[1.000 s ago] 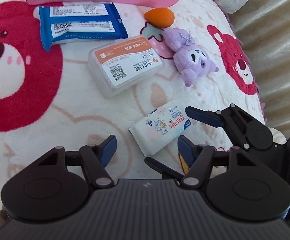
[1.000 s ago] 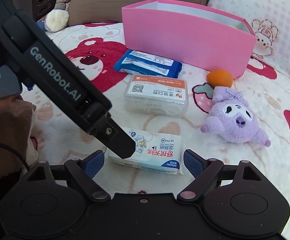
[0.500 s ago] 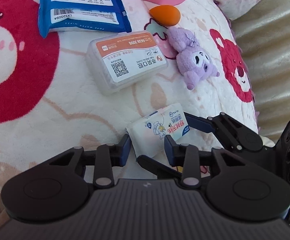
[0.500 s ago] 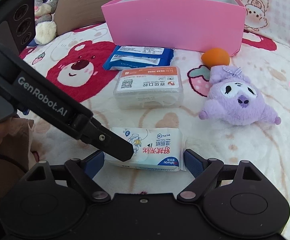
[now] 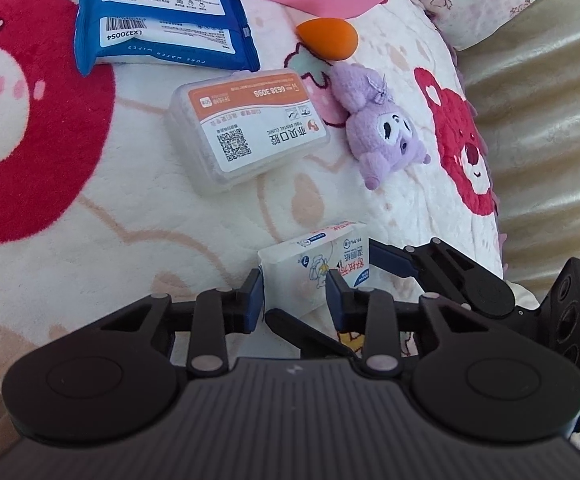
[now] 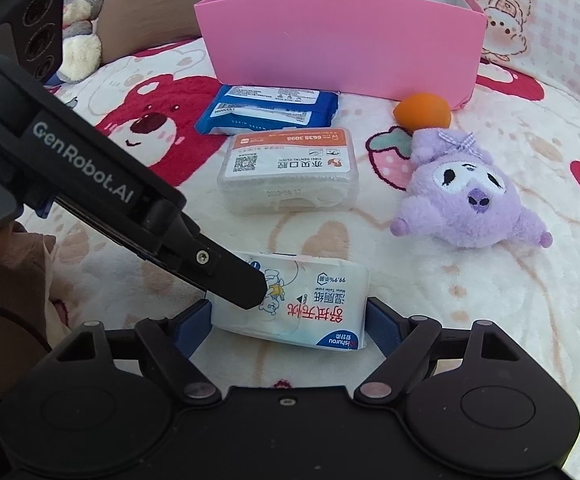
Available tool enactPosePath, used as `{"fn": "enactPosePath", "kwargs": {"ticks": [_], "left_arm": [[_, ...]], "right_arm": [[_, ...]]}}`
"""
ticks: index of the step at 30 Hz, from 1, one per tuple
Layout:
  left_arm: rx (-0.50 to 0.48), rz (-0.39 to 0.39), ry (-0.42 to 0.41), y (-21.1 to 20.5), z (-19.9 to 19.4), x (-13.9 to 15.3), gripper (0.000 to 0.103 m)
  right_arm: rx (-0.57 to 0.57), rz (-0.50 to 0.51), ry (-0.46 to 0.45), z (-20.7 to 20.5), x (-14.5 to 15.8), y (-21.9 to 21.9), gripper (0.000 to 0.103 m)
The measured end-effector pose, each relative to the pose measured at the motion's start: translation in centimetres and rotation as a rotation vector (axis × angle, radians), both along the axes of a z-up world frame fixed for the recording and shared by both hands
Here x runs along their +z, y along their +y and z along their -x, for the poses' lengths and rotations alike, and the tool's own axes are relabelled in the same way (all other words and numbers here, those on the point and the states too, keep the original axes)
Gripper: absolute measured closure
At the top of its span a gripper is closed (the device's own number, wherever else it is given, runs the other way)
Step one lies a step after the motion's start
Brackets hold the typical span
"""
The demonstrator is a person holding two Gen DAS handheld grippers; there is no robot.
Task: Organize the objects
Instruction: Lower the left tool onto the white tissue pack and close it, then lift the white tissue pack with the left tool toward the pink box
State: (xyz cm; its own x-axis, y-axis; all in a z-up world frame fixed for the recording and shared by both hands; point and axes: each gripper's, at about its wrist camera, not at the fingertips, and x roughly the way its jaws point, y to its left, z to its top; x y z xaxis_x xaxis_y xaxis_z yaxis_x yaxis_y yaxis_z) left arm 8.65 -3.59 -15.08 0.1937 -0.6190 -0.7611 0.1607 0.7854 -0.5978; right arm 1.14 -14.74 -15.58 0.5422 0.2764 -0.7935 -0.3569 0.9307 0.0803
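A small white wet-wipe pack [image 5: 309,262] [image 6: 309,300] lies on the bear-print blanket. My left gripper [image 5: 294,296] is shut on one end of it, its pads pressing both sides. My right gripper [image 6: 288,322] has closed on the pack's long sides, both blue pads touching it. In the right wrist view the left gripper's finger [image 6: 226,276] lies across the pack's left part. A pink box [image 6: 337,36] stands open at the back.
A blue wipes pack [image 6: 270,110], a clear dental floss box [image 6: 290,168], an orange egg-shaped sponge [image 6: 421,110] and a purple plush toy [image 6: 469,196] lie between the pack and the box. Pillows and a grey plush rabbit [image 6: 78,20] line the back.
My left gripper has closed from open onto the white pack's end. My right gripper has moved forward and narrowed until its pads touch the pack's sides.
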Motion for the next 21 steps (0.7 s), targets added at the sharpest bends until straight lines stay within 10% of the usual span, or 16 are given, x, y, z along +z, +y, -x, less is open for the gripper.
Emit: {"fn": "enactPosePath", "kwargs": {"ticks": [21], "left_arm": [[-0.053, -0.067, -0.079, -0.6, 0.8, 2.9, 0.071]], "right_arm": [[0.007, 0.052, -0.052, 1.5, 1.4, 1.0, 0.022]]}}
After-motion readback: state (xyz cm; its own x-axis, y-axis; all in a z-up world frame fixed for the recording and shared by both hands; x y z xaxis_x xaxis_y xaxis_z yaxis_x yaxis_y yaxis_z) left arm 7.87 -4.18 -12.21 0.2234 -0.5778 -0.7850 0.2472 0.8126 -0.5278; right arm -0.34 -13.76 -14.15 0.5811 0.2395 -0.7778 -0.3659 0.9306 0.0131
